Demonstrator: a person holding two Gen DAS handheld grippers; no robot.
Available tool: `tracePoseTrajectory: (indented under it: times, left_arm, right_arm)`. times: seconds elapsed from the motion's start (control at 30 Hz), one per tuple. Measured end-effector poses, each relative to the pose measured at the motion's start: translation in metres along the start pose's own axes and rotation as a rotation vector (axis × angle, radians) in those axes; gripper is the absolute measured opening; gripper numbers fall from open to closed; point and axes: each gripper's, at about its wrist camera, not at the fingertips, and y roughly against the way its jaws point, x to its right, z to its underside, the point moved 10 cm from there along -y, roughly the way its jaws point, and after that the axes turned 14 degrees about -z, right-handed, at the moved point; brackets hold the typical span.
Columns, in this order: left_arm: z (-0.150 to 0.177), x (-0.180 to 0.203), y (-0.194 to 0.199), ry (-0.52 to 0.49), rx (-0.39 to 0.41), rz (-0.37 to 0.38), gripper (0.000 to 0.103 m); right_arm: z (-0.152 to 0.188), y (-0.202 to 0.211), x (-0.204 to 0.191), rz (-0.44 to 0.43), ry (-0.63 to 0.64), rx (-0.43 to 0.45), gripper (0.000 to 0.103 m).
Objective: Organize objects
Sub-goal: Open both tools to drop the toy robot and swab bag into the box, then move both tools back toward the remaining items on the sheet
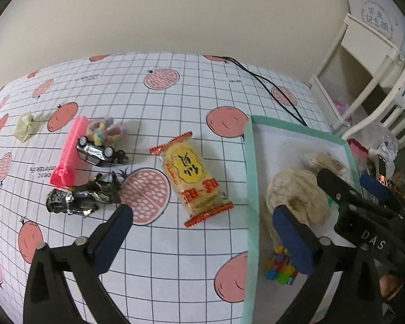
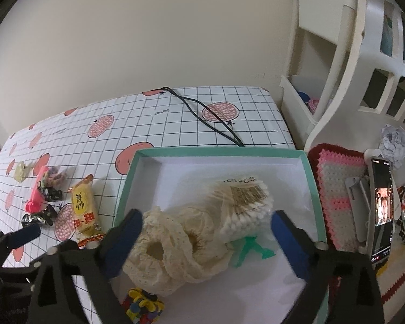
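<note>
A teal-rimmed white box (image 1: 252, 178) (image 2: 309, 178) holds a roll of cream lace (image 2: 175, 245) (image 1: 297, 197), a pack of cotton swabs (image 2: 245, 205) and a multicoloured toy (image 2: 143, 307) (image 1: 280, 270). On the checked cloth left of the box lie a yellow snack packet (image 1: 193, 175) (image 2: 85, 210), a toy car (image 1: 100, 152), a pink comb (image 1: 68, 151), a foil wrapper (image 1: 78, 198) and a pastel scrunchie (image 1: 105, 131). My left gripper (image 1: 202, 240) is open and empty, above the cloth near the snack. My right gripper (image 2: 206, 241) is open and empty, over the box astride the lace.
A black cable (image 2: 210, 118) runs across the cloth behind the box. A small pale-yellow item (image 1: 25, 127) lies far left. A white plastic shelf unit (image 2: 351, 67) stands right of the table. A crocheted mat (image 2: 340, 189) and a phone (image 2: 382, 210) lie right of the box.
</note>
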Motion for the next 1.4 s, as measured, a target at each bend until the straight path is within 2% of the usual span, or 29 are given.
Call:
tracePoseTrajectory:
  times: [0.43, 0.67, 0.87, 1.13, 1.3, 1.4]
  left_arm:
    - [-0.002, -0.001, 0.002, 0.001, 0.009, -0.011, 0.103]
    - [-0.011, -0.017, 0.010, 0.025, 0.041, -0.019, 0.103]
    - [-0.027, -0.054, 0.016, 0.080, 0.081, -0.064, 0.103]
    - [-0.037, -0.130, 0.016, 0.240, 0.083, -0.113, 0.103]
    - [-0.036, -0.178, 0.013, 0.341, 0.060, -0.097, 0.103]
    - [-0.030, -0.204, 0.008, 0.384, 0.023, -0.122, 0.103]
  right_arm:
    - [0.001, -0.004, -0.008, -0.014, 0.016, -0.012, 0.103]
    - [-0.008, 0.004, -0.017, -0.017, 0.035, 0.026, 0.103]
    - [-0.021, 0.018, -0.033, -0.040, 0.054, 0.093, 0.103]
    - [-0.033, 0.029, -0.074, -0.107, 0.114, 0.156, 0.103]
    - [-0.028, 0.023, -0.107, -0.154, 0.172, 0.141, 0.103]
    - [-0.024, 0.016, -0.125, -0.161, 0.202, 0.126, 0.103]
